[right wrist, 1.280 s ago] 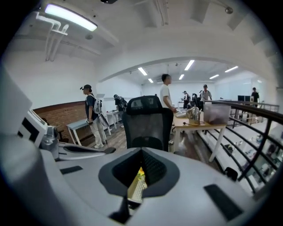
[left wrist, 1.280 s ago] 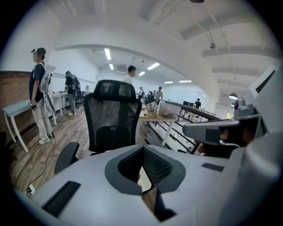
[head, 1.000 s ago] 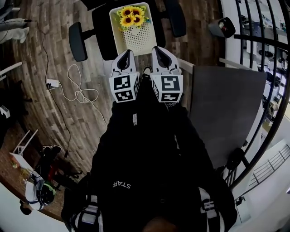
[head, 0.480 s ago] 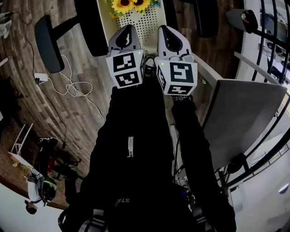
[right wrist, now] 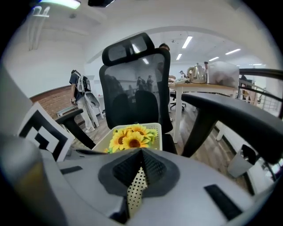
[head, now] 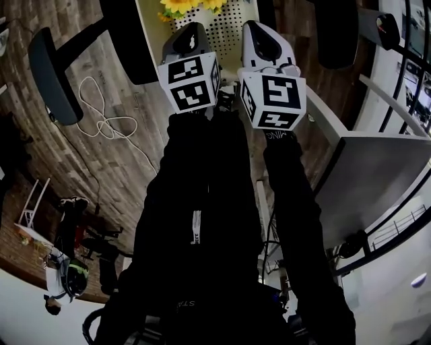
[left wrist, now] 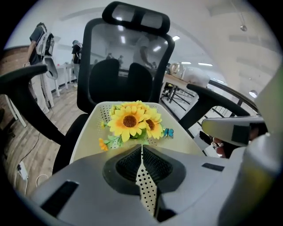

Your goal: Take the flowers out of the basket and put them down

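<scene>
Approach step, nothing grabbed yet. Left gripper point(left wrist: 142, 149) and right gripper point(right wrist: 141, 152) are both clenched and empty, side by side over the near end of the basket point(head: 227, 28). The basket sits on the chair point(left wrist: 128, 79) seat. Flowers point(left wrist: 132, 125) lie at its far end, ahead of both tips, not touching. Next move probably needs the jaws opened, a reach forward, then a close on the stems.

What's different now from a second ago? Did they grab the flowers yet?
Both the left gripper and the right gripper have come down and forward, closer to the basket on the chair. Nothing was grabbed: both stay shut and empty. The sunflowers still lie in the basket.
</scene>
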### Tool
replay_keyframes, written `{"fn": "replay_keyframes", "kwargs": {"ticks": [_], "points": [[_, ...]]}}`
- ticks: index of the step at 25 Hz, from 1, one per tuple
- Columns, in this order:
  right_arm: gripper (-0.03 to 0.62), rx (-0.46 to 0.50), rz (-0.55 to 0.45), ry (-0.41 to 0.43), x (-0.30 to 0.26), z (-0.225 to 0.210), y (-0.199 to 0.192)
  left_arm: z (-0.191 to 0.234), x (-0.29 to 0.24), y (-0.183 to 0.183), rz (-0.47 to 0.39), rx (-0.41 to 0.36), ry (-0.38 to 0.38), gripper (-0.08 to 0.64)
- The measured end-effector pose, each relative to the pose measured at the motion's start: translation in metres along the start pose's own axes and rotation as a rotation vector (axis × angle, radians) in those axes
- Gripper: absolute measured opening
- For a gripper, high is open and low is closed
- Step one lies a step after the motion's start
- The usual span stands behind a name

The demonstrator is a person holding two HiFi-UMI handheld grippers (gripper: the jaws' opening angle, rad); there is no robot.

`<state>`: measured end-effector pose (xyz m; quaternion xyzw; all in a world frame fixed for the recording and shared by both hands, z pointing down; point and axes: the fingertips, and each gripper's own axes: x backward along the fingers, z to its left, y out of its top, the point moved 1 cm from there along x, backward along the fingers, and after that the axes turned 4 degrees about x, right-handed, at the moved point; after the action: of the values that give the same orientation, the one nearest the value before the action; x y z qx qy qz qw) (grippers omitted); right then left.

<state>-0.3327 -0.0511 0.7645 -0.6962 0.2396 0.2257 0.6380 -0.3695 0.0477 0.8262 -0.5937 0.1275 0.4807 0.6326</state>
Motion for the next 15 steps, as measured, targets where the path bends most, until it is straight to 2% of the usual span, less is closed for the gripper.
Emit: {"fn": "replay_keyframes", "kwargs": {"ticks": [4,10,15], "points": [[0.014,-0.005,0.013,0.011,-0.008,-0.002,-0.002,0.007,-0.022,-0.006,0.041,0.0,0.018,-0.003],[0.014,0.001,0.04,0.02,-0.027,-0.003,-0.011,0.018,-0.045,-0.013,0.047,0.011,0.02,-0.002],[0.014,0.007,0.04,0.023,-0.044,-0.009,-0.008,0.021,-0.065,-0.015,0.032,0.02,-0.013,0.056]]}}
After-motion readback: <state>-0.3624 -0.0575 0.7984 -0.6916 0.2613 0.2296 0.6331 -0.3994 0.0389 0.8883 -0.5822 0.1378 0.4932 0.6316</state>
